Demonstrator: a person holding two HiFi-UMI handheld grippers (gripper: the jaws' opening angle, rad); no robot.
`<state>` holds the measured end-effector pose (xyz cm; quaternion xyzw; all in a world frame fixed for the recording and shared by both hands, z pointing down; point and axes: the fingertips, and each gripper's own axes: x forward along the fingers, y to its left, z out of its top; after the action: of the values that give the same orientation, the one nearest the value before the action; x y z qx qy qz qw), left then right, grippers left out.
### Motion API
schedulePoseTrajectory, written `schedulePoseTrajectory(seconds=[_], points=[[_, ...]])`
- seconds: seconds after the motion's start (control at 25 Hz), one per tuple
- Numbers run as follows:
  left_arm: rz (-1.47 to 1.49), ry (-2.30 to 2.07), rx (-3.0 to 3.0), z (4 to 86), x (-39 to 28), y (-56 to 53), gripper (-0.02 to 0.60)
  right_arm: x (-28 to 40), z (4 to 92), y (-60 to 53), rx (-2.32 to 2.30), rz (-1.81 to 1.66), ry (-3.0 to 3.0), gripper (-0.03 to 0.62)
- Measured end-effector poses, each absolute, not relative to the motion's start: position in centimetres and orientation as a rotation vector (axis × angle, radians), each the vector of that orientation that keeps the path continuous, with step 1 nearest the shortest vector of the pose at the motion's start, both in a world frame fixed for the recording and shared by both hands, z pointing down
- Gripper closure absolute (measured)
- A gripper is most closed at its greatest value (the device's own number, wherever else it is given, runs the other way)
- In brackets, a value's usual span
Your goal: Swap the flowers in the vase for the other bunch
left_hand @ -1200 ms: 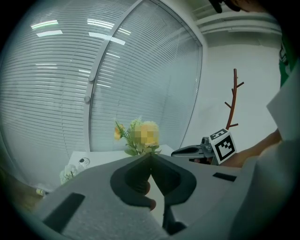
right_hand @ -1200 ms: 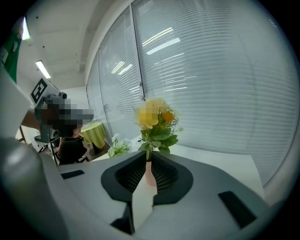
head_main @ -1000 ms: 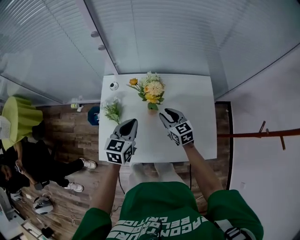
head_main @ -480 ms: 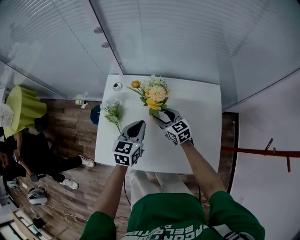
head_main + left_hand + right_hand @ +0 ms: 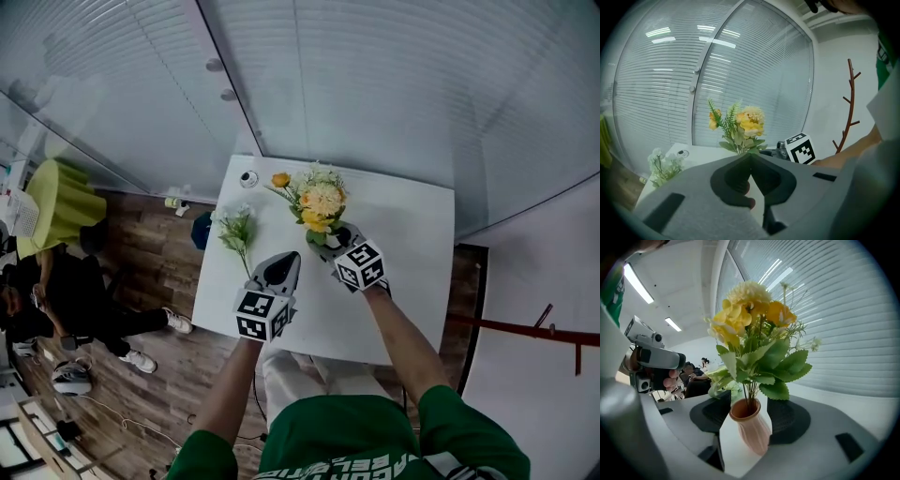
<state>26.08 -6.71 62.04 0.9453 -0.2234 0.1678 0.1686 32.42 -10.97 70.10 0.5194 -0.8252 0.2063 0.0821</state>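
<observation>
1. The right gripper [image 5: 333, 239] has closed in on the vase [image 5: 752, 430]. Its jaws have just been opening and now stand apart on either side of the vase, not pressing on it.
2. The vase stands in the far half of the desk [image 5: 412, 281], with the yellow bunch [image 5: 319, 199] still in it.
3. The left gripper [image 5: 289, 259], jaws together and empty, has come forward near the white bunch [image 5: 236, 228], which lies by the left edge.
4. The swap itself looks unstarted. The right gripper seems set to steady the vase.
</observation>
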Motion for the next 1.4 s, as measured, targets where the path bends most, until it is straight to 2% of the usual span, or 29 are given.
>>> schedulePoseTrajectory(seconds=[0.36,0.84,1.4], points=[[0.454,-0.683,2.661,61.7,26.3,-7.7,0.574,32.0,69.6,-12.3,1.547,0.594,-2.463,0.372],[0.459,-0.702,2.667,61.3,26.4,-9.0,0.574,32.7,69.1,-12.6,1.626,0.531,-2.415,0.525],[0.407,-0.697,2.687,59.4,25.6,-9.7,0.574,32.7,65.5,-12.5,1.69,0.452,-2.416,0.54]])
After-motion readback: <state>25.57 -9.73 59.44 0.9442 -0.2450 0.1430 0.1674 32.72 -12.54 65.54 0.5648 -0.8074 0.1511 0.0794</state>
